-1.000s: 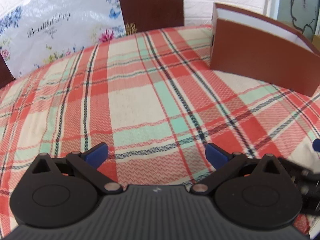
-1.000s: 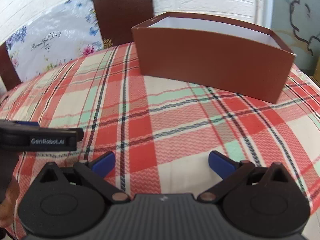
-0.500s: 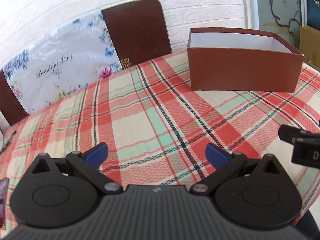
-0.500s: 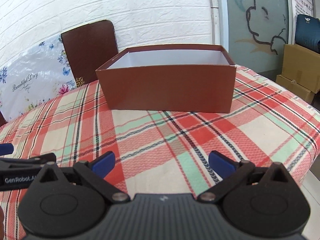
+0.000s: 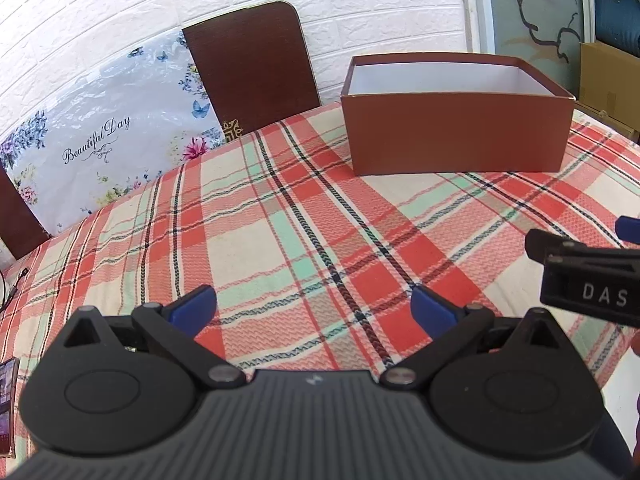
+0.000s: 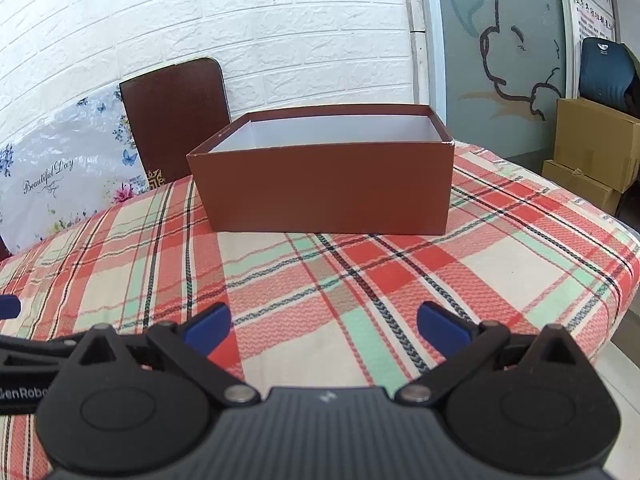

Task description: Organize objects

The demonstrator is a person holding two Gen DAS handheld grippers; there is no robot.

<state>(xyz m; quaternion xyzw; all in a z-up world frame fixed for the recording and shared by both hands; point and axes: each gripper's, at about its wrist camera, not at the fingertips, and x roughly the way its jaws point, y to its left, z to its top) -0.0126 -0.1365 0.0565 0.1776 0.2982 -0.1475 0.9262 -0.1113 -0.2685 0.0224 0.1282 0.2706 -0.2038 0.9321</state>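
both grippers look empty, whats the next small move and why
Probably swing the left gripper left toward the small dark item at the table's near-left edge. Both grippers are open and hold nothing, the right gripper included, and the brown box shows only white walls, so something must be fetched first.

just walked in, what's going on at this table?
A person holds a two-finger gripper in each hand over a table with a plaid cloth. Both the left gripper and the right gripper are open and hold nothing. An open brown box sits on the far side of the cloth; the white inner walls show nothing inside, though its floor is hidden. A chair stands behind the table. No loose items to sort are clearly in view, so nothing has been picked up yet.
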